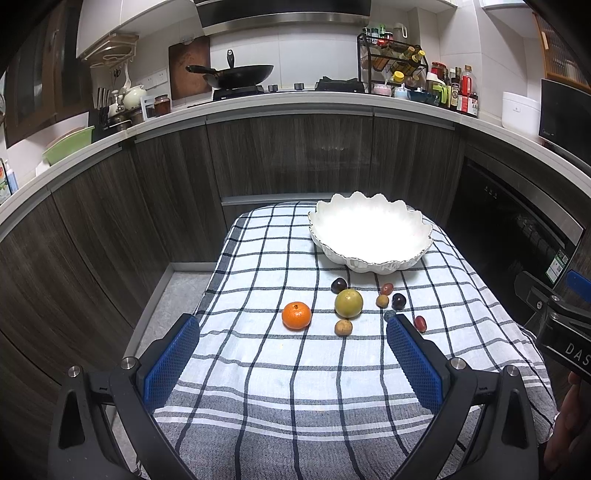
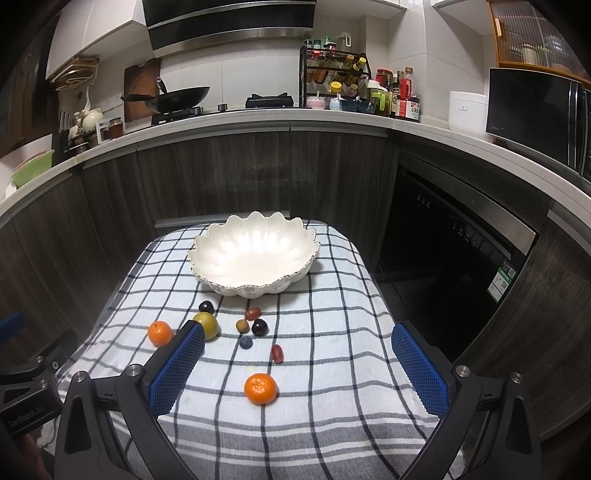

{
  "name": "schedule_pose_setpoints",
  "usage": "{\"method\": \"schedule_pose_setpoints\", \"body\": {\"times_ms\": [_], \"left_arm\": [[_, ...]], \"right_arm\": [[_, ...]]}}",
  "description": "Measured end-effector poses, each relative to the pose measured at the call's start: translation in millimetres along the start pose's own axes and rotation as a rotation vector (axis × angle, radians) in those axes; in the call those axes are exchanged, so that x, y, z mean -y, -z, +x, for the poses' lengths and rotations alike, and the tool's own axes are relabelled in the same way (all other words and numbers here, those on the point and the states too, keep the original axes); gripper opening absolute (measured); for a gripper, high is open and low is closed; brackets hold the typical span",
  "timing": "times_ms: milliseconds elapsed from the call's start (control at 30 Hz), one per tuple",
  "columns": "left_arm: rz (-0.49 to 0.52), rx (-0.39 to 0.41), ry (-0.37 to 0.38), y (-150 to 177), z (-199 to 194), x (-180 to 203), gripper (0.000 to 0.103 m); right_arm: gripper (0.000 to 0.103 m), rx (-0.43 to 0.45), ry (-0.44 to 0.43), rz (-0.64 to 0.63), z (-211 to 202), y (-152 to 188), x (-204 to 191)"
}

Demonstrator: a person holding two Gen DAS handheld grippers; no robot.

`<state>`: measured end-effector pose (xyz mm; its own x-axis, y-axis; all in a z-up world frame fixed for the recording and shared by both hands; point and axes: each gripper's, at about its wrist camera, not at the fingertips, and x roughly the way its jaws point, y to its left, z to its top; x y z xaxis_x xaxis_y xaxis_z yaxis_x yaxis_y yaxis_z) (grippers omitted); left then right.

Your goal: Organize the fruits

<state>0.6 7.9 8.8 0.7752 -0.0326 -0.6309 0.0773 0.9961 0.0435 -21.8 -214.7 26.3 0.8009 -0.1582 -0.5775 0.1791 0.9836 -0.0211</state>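
— where's the fruit?
— all loose on the checked cloth point(image 2: 332, 369), just in front of the white bowl point(image 2: 255, 254).
— the grippers?
— left gripper point(image 1: 291, 354) and right gripper point(image 2: 297, 363) both spread wide, holding nothing.

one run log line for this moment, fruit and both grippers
phase: before first pick | white bowl: empty | fruit: all loose on checked cloth | left gripper: open, holds nothing | right gripper: open, near orange between its fingers

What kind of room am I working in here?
Most likely a home kitchen: a wok sits on a gas stove under a range hood, and a rack of bottles stands on the counter behind the fruit table.
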Motion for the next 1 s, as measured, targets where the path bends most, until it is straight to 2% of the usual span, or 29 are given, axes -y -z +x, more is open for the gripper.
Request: {"method": "schedule_pose_setpoints", "body": {"times_ms": [1000], "left_arm": [[0.009,0.004,-0.008,-2.7,-4.6,-2.4,0.103]], "right_arm": [[0.103,0.015,0.0,-0.013,-1.8,-0.3,-3.3]]}}
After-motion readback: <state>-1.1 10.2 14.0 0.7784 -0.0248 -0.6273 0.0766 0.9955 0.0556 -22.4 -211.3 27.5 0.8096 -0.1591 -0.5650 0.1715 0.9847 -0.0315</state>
